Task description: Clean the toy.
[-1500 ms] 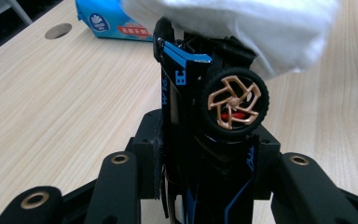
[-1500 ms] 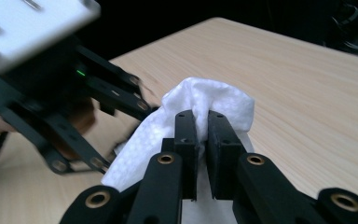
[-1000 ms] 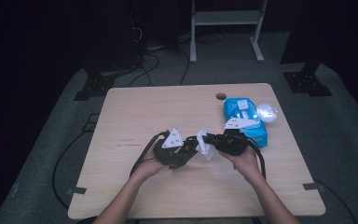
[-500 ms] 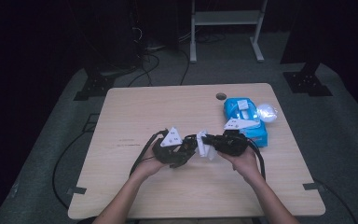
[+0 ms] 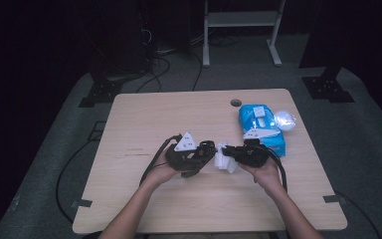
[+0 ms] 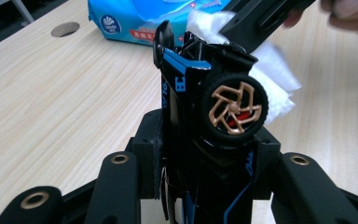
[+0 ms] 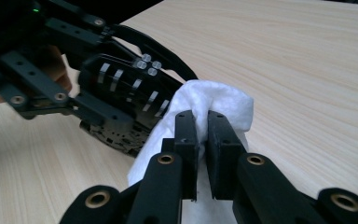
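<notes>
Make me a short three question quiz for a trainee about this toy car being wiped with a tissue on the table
1. True or false: the left gripper holds a black and blue toy car.
2. What does the right gripper pinch? A) a white wipe B) a pen C) a cup
3. Fill in: the blue wipes pack lies on the table's far ____ side in the high view.

Key
1. True; its jaws clamp the car.
2. A; the white wipe touches the car.
3. Right.
</notes>
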`<state>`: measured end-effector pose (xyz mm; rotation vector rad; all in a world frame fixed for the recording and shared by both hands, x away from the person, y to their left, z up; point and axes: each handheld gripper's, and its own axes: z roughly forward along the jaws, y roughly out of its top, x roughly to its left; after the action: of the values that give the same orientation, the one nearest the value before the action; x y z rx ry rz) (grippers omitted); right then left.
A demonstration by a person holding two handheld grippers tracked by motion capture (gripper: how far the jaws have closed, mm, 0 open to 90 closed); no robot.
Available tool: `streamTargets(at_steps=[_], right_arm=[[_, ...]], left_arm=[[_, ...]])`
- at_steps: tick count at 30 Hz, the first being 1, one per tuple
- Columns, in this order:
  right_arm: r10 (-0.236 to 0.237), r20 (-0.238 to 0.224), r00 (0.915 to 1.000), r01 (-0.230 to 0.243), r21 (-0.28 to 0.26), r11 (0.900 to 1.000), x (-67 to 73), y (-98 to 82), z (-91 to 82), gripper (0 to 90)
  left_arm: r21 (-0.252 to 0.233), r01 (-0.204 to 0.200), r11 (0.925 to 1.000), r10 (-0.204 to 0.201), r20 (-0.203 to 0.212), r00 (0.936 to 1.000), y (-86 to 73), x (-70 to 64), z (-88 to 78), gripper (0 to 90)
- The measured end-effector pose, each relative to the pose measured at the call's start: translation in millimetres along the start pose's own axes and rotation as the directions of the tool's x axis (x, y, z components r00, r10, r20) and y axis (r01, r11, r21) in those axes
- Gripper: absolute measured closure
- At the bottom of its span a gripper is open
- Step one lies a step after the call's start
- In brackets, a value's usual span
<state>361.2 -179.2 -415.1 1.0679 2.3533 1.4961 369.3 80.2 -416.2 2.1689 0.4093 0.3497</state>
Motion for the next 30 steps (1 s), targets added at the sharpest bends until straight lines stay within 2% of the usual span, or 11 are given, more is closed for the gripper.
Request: streamTargets(at_steps=[4,7,9,10,12,18,20,24,26,29,30], right_arm=[[0.005,0.007,1.0000,-0.005,-0.007,1.000,-3.6,-2.1,-3.9,83.1],[0.023,0.013,0.9997,-0.023,-0.005,1.000,-9.3,-5.3,-5.0,83.1],[0.039,0.008,0.9992,-0.039,-0.013,0.999,-13.0,-7.3,-6.8,83.1],[0.039,0.008,0.9992,-0.039,-0.013,0.999,-13.0,-7.3,-6.8,83.1],[0.045,0.008,0.9989,-0.045,-0.018,0.999,-16.2,-8.2,-9.1,83.0],[0.045,0.011,0.9989,-0.045,-0.016,0.999,-18.1,-9.0,-11.1,83.1],[0.048,0.013,0.9988,-0.048,-0.015,0.999,-18.5,-8.9,-11.5,83.1],[0.044,0.010,0.9990,-0.044,-0.010,0.999,-18.2,-9.2,-11.1,83.0],[0.044,0.009,0.9990,-0.044,-0.007,0.999,-17.9,-9.4,-10.8,83.0],[0.037,0.009,0.9993,-0.037,-0.004,0.999,-17.1,-9.0,-11.8,83.0],[0.037,0.007,0.9993,-0.037,-0.002,0.999,-16.6,-9.0,-12.4,83.0]], left_arm=[[0.045,-0.015,0.9989,0.015,0.004,0.9999,8.0,6.0,10.3,56.8],[0.083,-0.030,0.9961,0.030,0.002,0.9995,13.6,11.2,17.4,56.8],[0.120,-0.038,0.9921,0.036,0.017,0.9992,16.1,14.4,23.0,56.8],[0.120,-0.038,0.9921,0.036,0.017,0.9992,16.1,14.4,23.0,56.8],[0.200,-0.068,0.9775,0.064,0.023,0.9977,17.7,19.3,35.9,56.8],[0.290,-0.056,0.9555,0.046,0.040,0.9981,14.7,28.3,52.7,56.8],[0.325,-0.065,0.9435,0.053,0.048,0.9975,12.9,29.5,57.7,56.7],[0.323,-0.048,0.9451,0.030,0.058,0.9978,11.3,33.7,58.0,55.8],[0.311,-0.038,0.9496,0.020,0.061,0.9979,12.1,34.9,54.9,51.0],[0.266,0.004,0.9641,-0.028,0.090,0.9956,11.5,38.7,43.8,43.8],[0.240,0.035,0.9703,-0.062,0.106,0.9924,10.2,40.7,38.7,41.6]])
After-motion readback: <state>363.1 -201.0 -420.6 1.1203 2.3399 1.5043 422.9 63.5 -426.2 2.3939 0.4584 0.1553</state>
